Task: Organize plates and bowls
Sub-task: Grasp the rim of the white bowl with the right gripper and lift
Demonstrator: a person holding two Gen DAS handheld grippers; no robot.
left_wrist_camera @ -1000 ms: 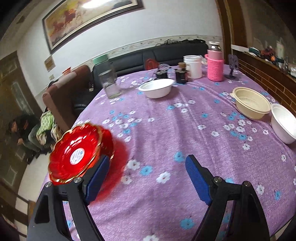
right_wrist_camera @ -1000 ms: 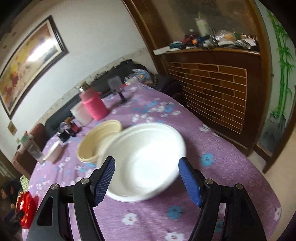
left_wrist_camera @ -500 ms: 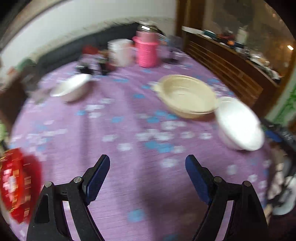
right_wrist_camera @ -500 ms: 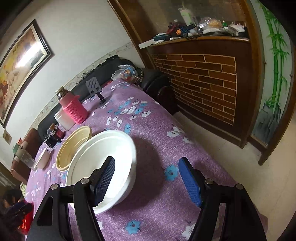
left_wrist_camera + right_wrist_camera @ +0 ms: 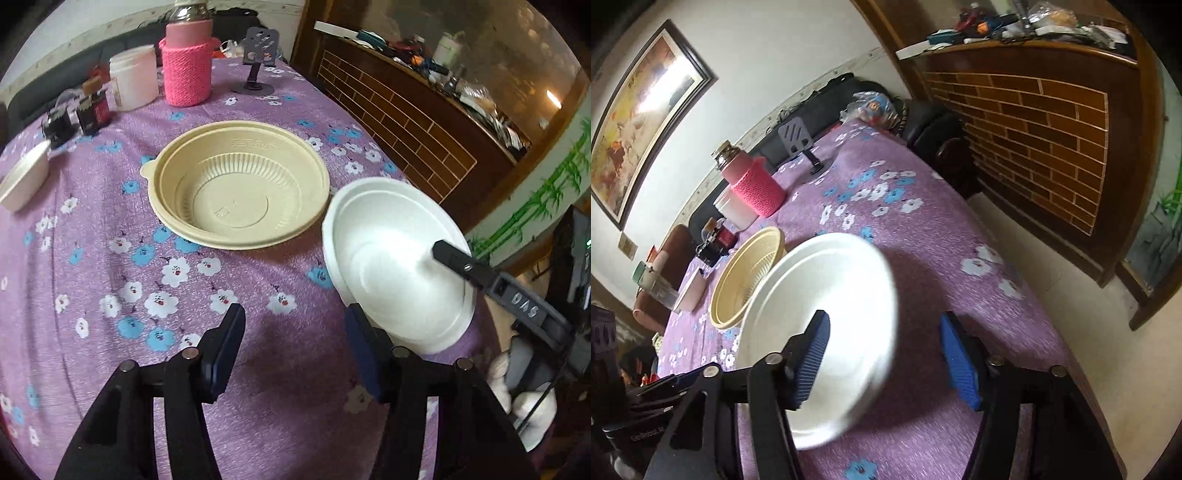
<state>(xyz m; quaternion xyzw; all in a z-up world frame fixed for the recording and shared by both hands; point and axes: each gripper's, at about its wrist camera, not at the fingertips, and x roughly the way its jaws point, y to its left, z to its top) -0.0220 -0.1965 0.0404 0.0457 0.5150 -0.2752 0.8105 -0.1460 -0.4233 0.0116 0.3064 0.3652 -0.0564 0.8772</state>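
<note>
1. Bowls are being gathered on the round table under its purple flowered cloth [image 5: 110,258], and the step in hand looks like taking hold of the wide white foam bowl [image 5: 391,266] at the table's near edge.

2. That white bowl sits just beside the ribbed beige plastic bowl [image 5: 240,192], with only a narrow strip of cloth showing between their rims. A small pale bowl [image 5: 22,181] rests well apart at the far left.

3. The right gripper [image 5: 884,354] straddles the white bowl's rim: one blue pad is inside the bowl, the other outside over the cloth. Its jaws have just been closing, yet a gap remains and neither pad presses the rim, so it is still released.

4. The left gripper [image 5: 295,350] hovers over bare cloth at the bowl's near-left side, jaws also just narrowed, nothing between them, holding nothing.

5. I'd judge the next move needs the right pads to pinch the thin rim firmly, then lift the white bowl and nest it with the beige one.
</note>
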